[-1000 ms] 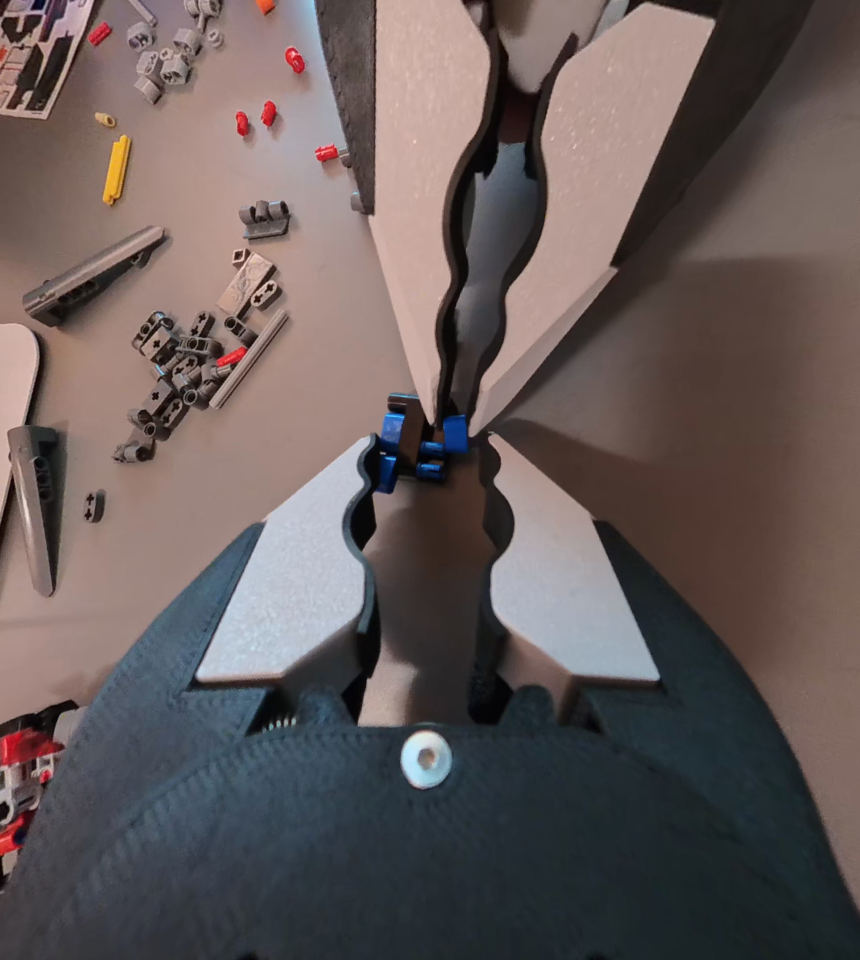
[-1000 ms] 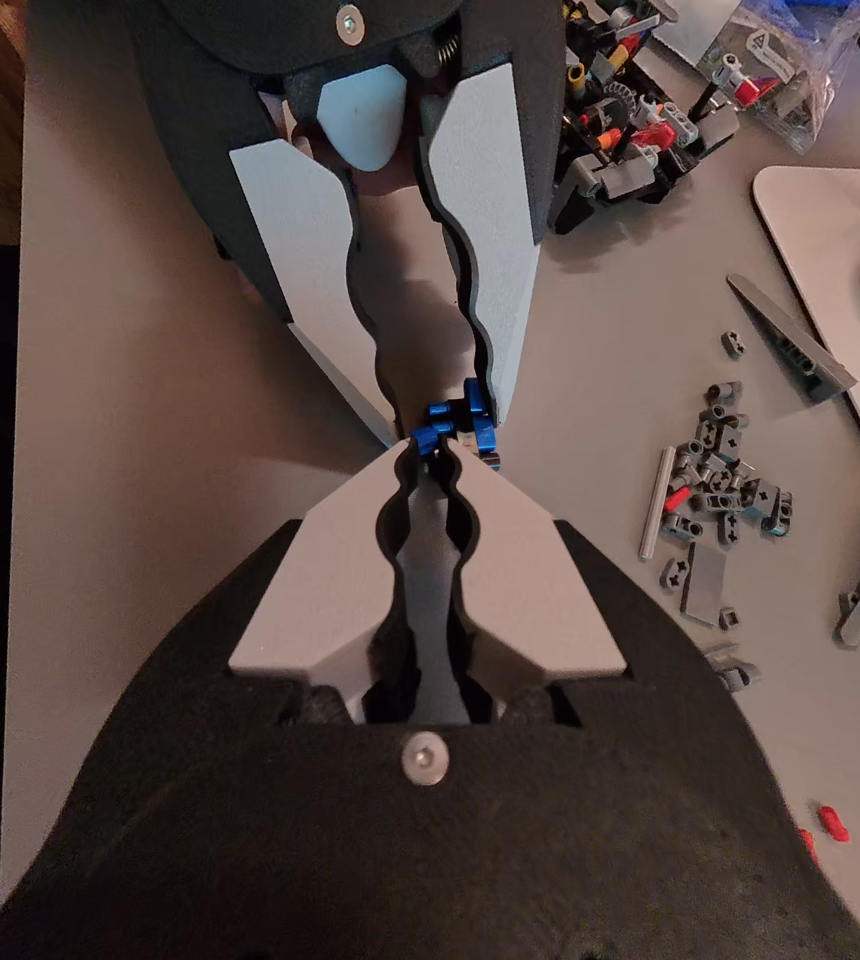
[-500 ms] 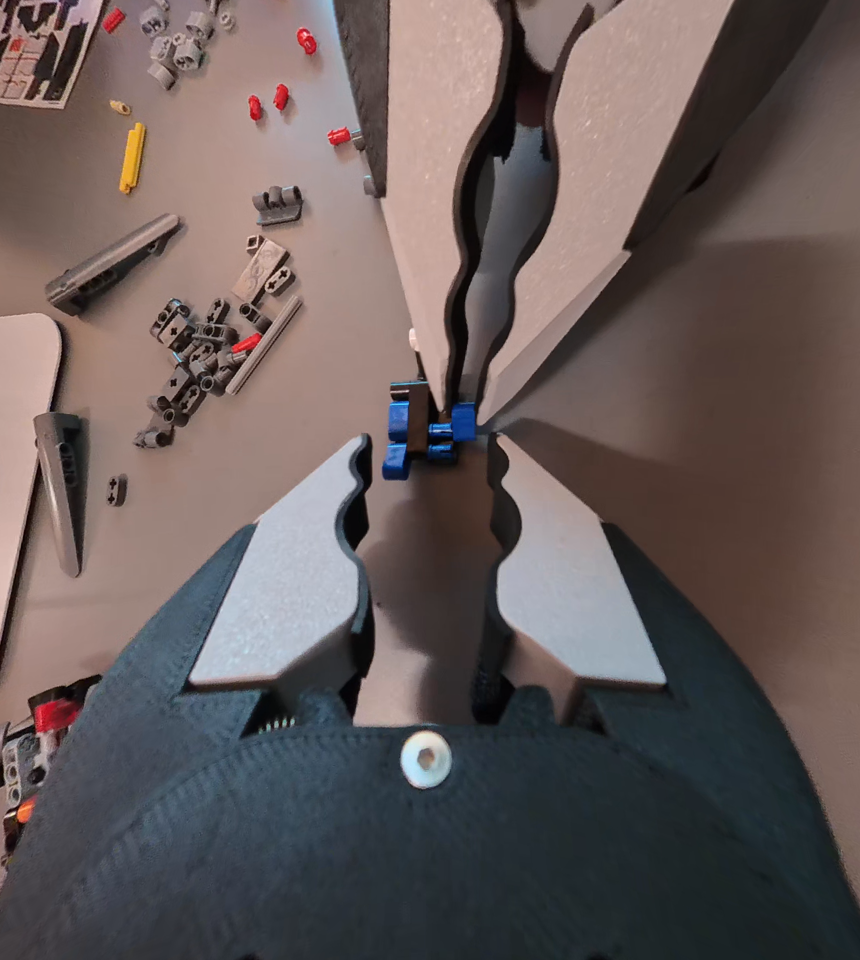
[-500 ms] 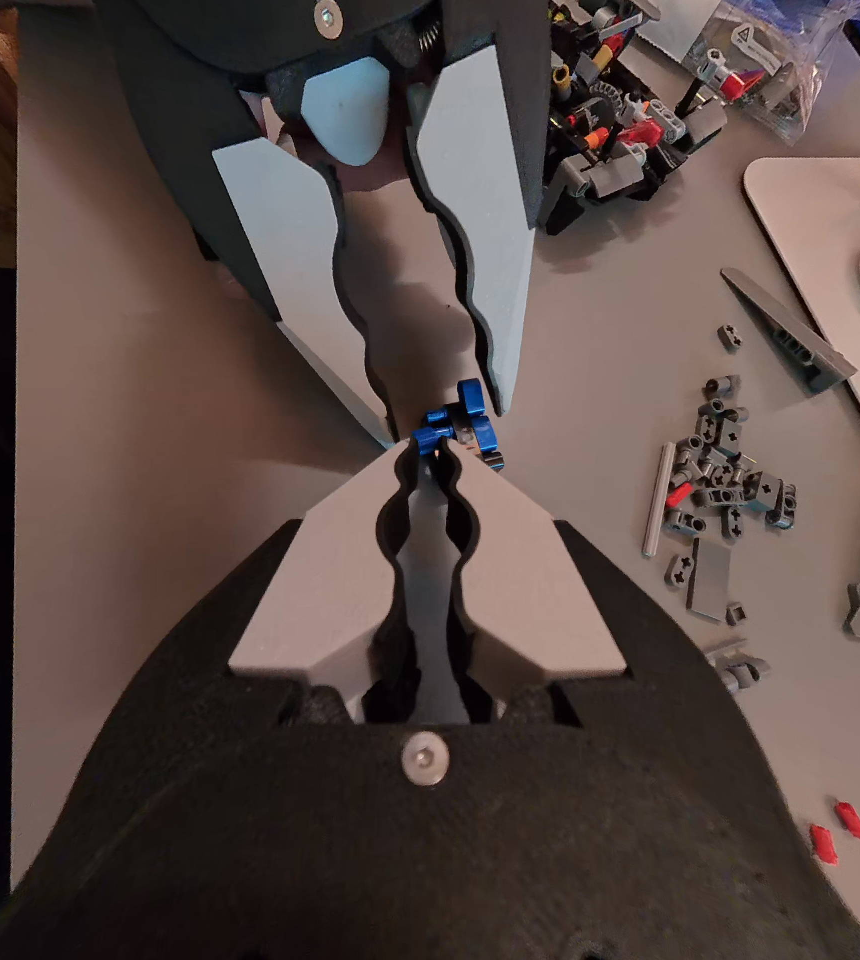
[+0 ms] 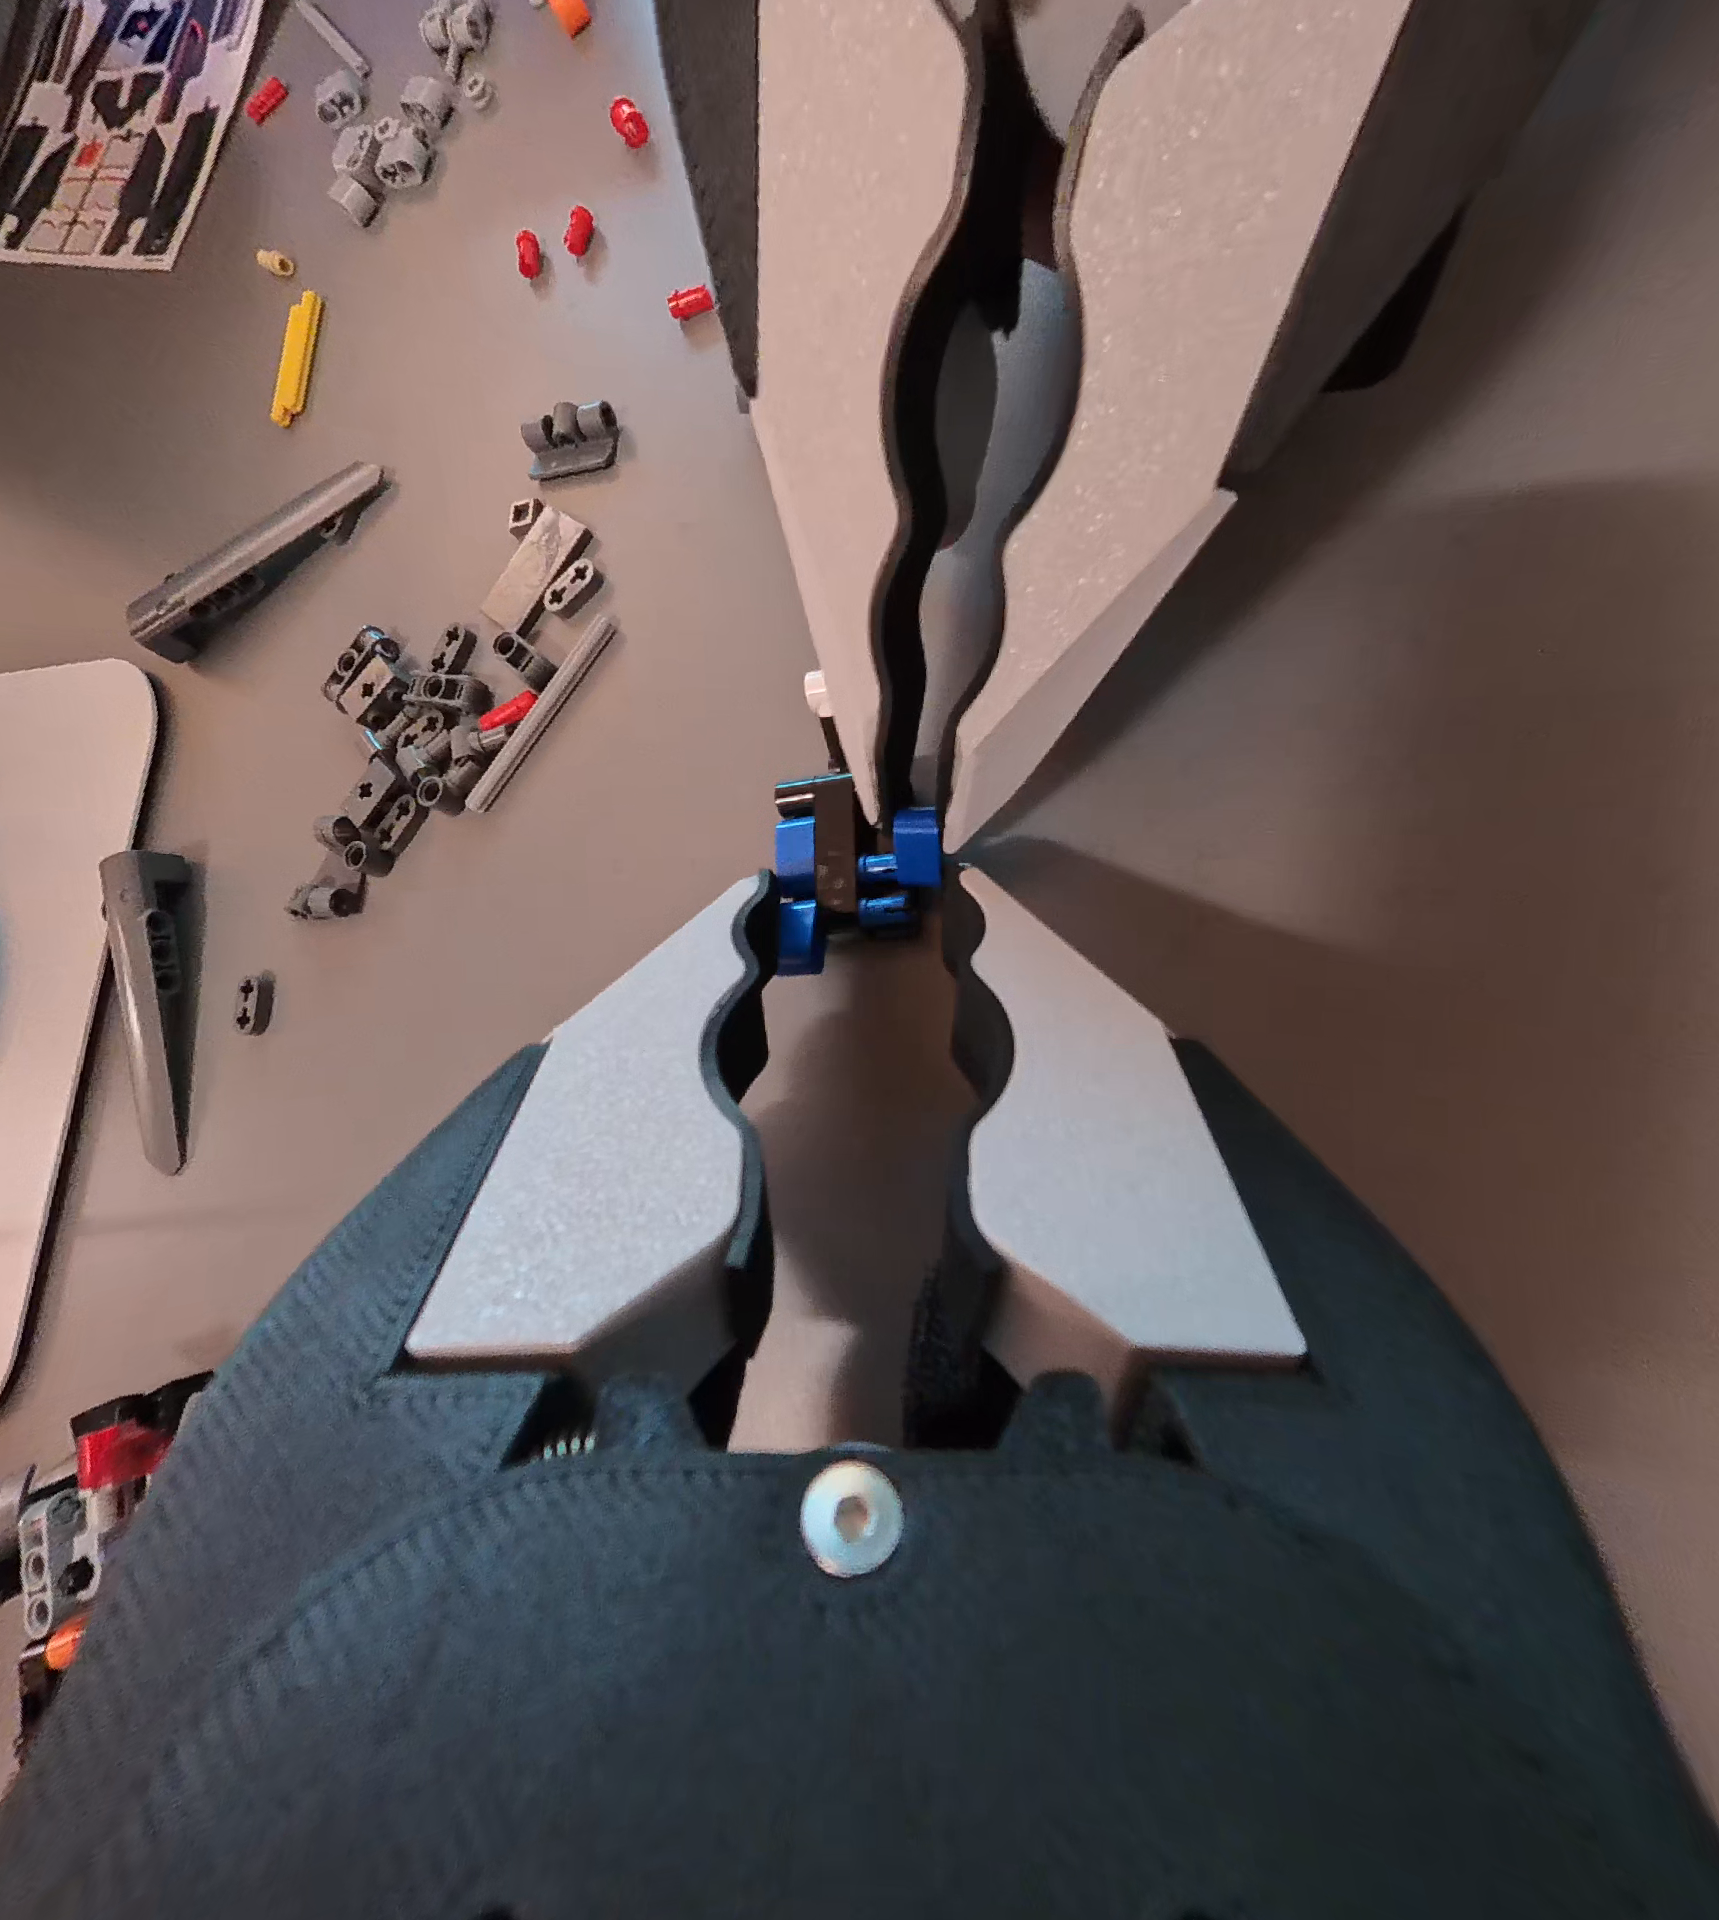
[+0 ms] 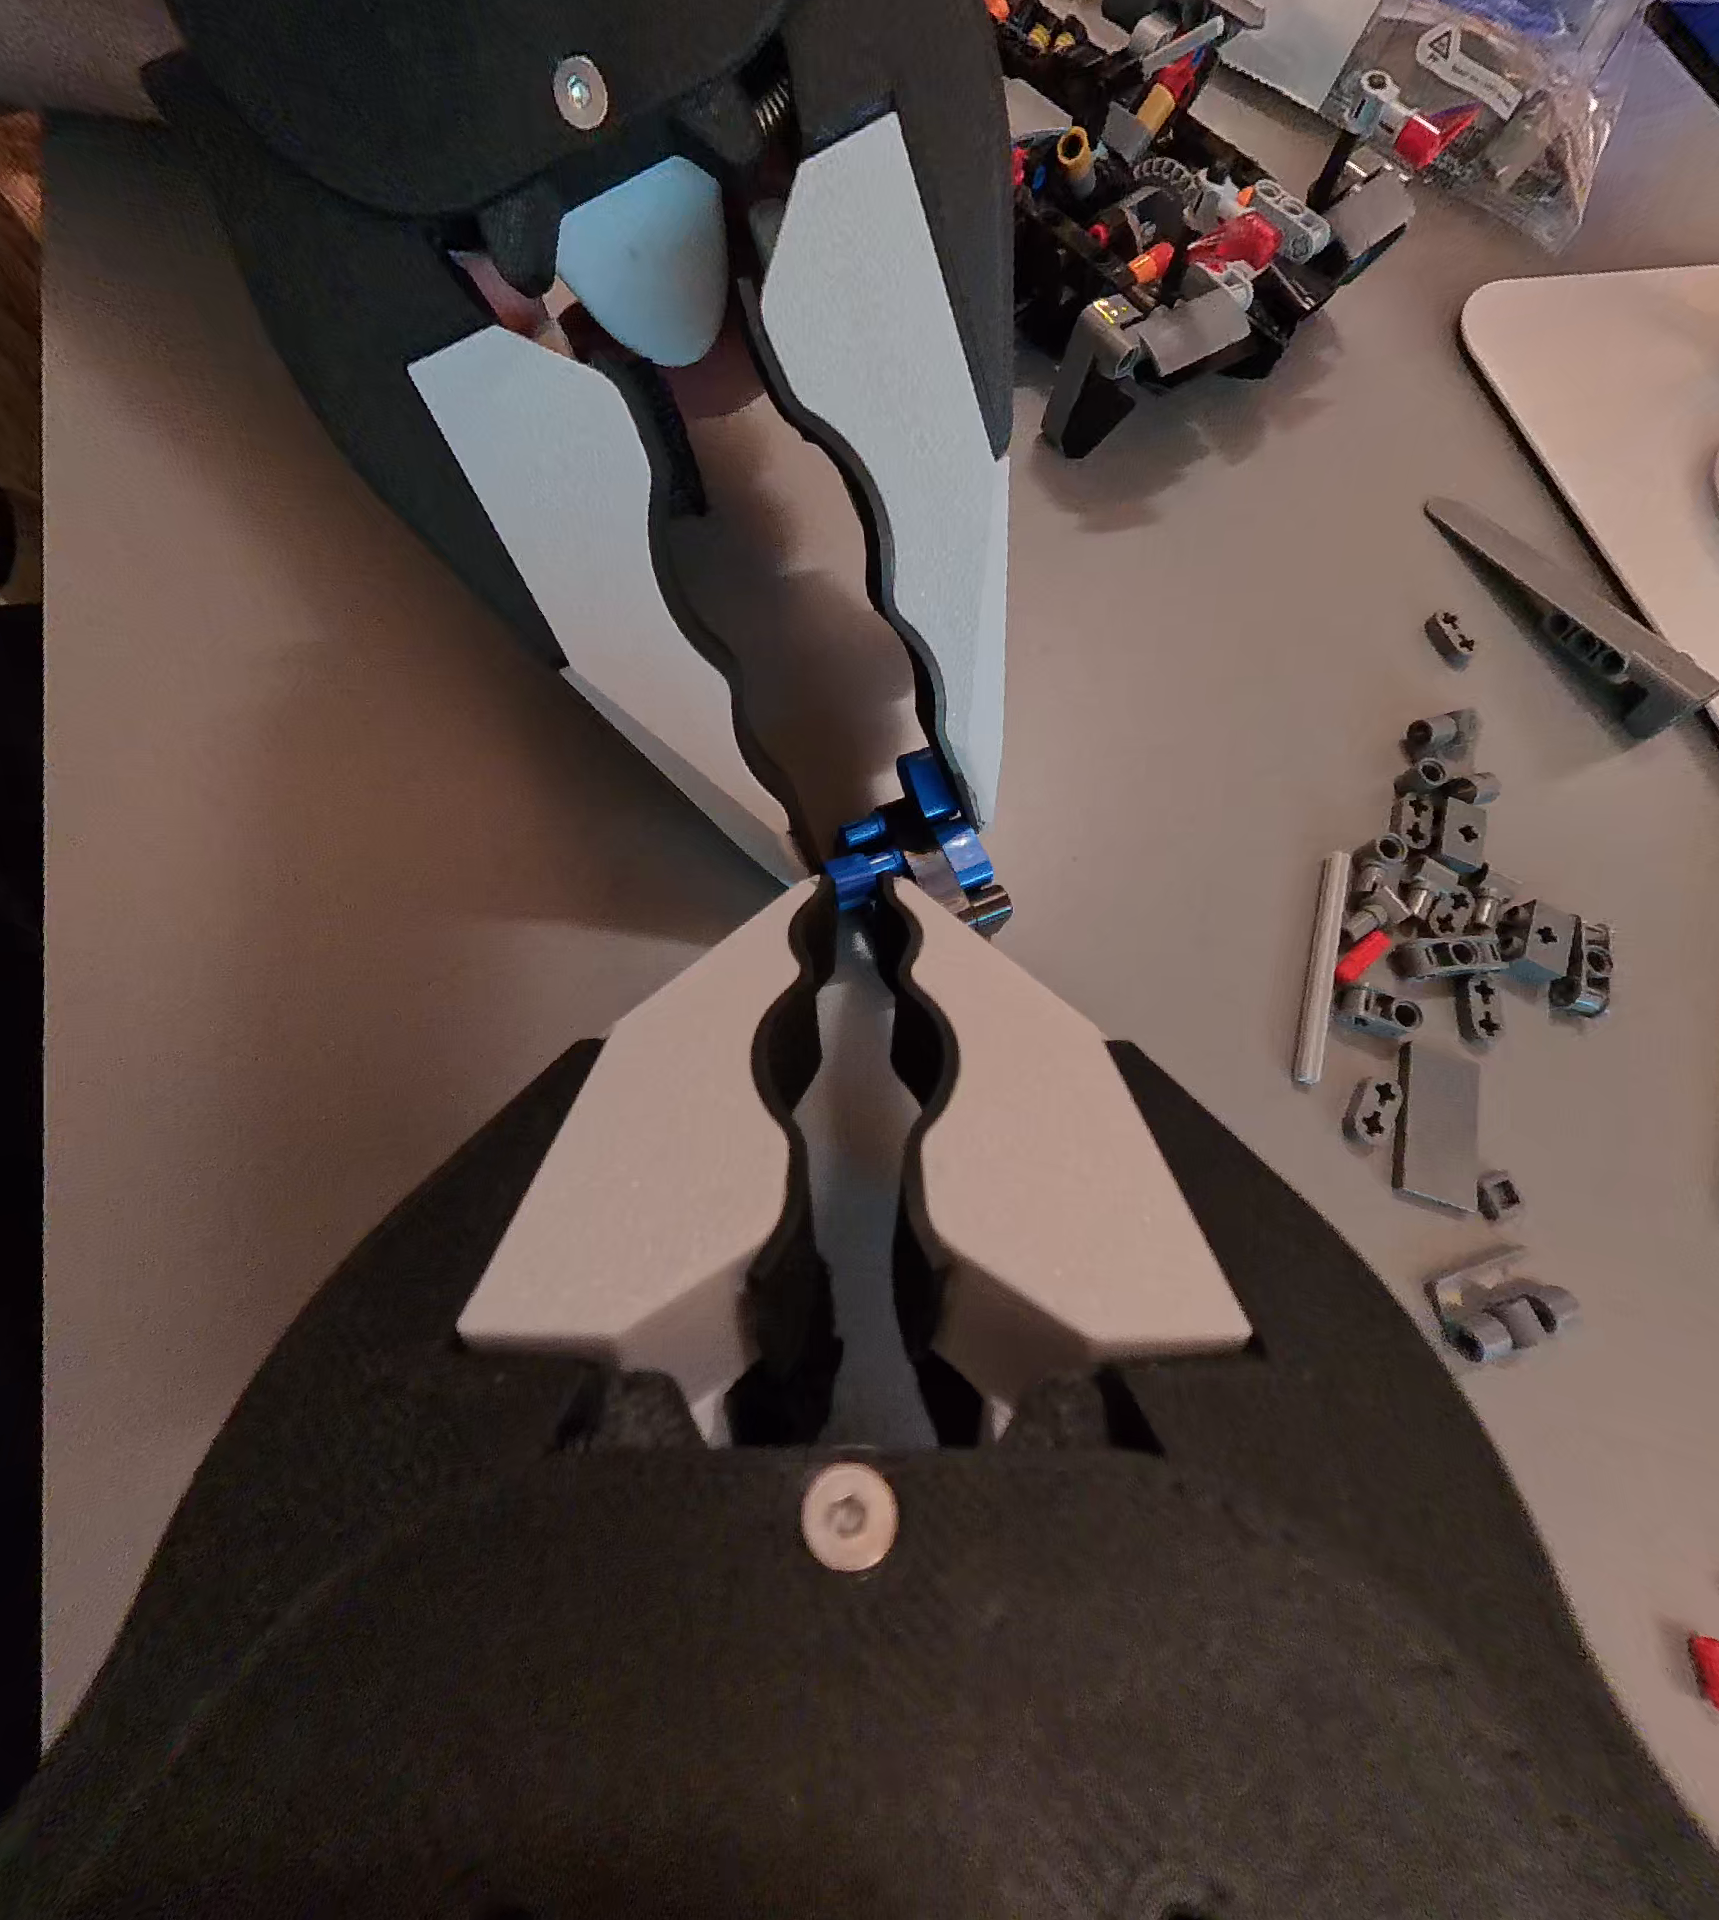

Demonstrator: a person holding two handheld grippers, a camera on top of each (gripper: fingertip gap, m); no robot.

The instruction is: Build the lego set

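A small assembly of blue and black building pieces (image 5: 801, 862) hangs above the grey table. My right gripper (image 6: 860, 899) is shut on its blue pin end (image 6: 855, 868). In the left wrist view the right gripper (image 5: 912, 810) reaches in from the top. My left gripper (image 5: 860, 894) faces it tip to tip, with its jaws open around the assembly. Its left finger (image 5: 746, 925) touches a blue piece. Its right finger (image 5: 974, 914) stands just apart from the assembly. In the right wrist view the left gripper (image 6: 881, 831) comes in from the top.
A pile of loose grey pieces (image 5: 419, 717) (image 6: 1457, 914) lies on the table. There is also a part-built model (image 6: 1177, 270), a pale tray (image 6: 1613, 364) (image 5: 3, 935), a sticker sheet (image 5: 107, 125), red pins (image 5: 554, 239) and a plastic bag (image 6: 1457, 94). The table's edge (image 6: 44, 831) runs along the left. My left gripper's tips are some 15 cm from the part-built model (image 6: 1177, 270).
My left gripper's jaws widened and then narrowed around the blue assembly, and its left finger now touches it. My right gripper has stayed shut on the assembly.
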